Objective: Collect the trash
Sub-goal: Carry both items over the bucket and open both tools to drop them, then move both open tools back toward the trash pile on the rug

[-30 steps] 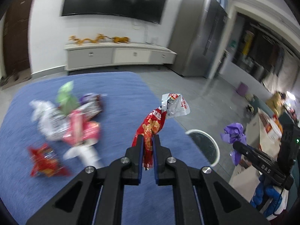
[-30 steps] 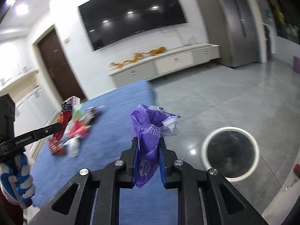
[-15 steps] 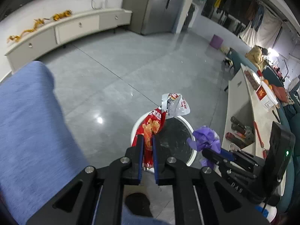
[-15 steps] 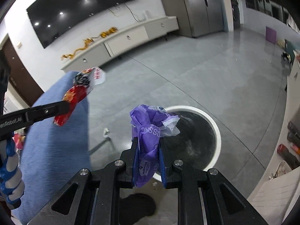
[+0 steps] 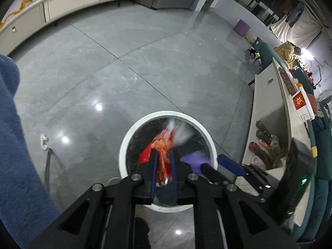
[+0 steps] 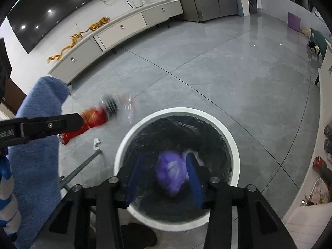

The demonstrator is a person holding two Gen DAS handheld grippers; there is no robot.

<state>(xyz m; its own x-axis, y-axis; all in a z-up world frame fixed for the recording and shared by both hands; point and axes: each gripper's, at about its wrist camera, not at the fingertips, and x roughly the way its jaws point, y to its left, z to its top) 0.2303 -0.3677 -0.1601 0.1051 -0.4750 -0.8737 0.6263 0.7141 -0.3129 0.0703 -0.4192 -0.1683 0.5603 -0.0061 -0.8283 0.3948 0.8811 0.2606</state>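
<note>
A round white trash bin (image 5: 166,115) with a black liner stands on the grey floor; it also shows in the right wrist view (image 6: 128,139). My left gripper (image 5: 164,161) is above the bin, its jaws a little apart, with a blurred red snack wrapper (image 5: 164,145) between them; the wrapper also shows in the right wrist view (image 6: 93,120). My right gripper (image 6: 164,173) is open over the bin. A blurred purple wrapper (image 6: 171,171) is loose between its fingers, over the liner, and shows in the left wrist view (image 5: 194,159).
The blue cloth-covered table (image 5: 18,145) is at the left, its metal leg (image 6: 83,166) on the floor. A small white scrap (image 6: 96,142) lies on the floor beside the bin. A white counter (image 5: 269,108) with bottles and boxes stands at the right.
Both grippers have moved from over the table to above the bin. The right gripper has opened and the purple wrapper is dropping. The left jaws have parted slightly around the red wrapper.
</note>
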